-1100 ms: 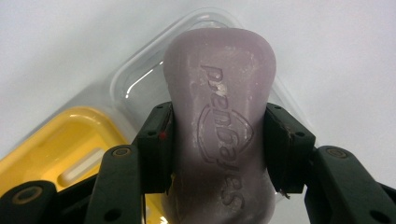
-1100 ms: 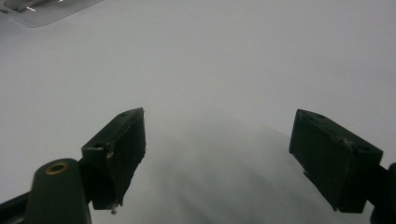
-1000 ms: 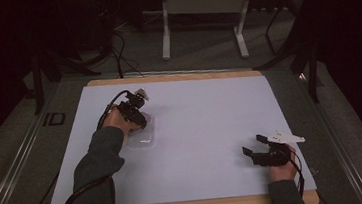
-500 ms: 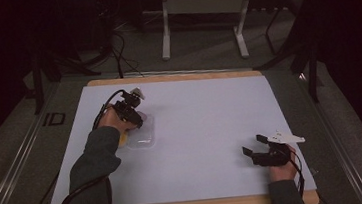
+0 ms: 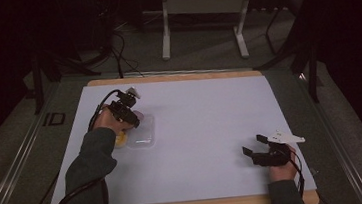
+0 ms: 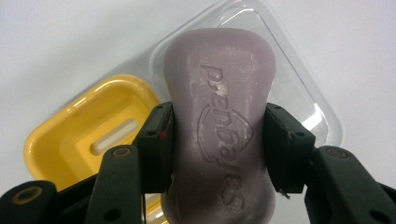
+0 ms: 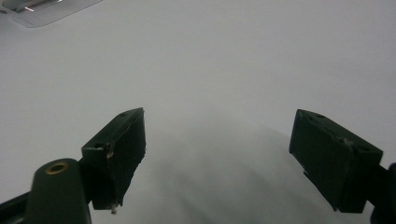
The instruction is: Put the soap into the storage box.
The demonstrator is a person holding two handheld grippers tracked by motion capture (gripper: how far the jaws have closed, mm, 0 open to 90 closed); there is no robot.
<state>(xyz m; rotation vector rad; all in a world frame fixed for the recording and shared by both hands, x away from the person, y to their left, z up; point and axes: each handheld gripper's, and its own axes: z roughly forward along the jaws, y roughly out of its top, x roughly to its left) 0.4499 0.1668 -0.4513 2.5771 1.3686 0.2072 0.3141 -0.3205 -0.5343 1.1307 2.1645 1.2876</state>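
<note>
I've got my left gripper (image 6: 217, 135) clamped across the purple soap bar (image 6: 219, 116), held above the clear lid (image 6: 299, 88) and yellow dish (image 6: 88, 135) for placing, while my right gripper (image 7: 217, 158) waits wide open over the table (image 5: 211, 119).

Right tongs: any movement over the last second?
No. In the high view the right tongs sit at the same spot near the white mat's near right corner as a second ago, open and empty.
</note>
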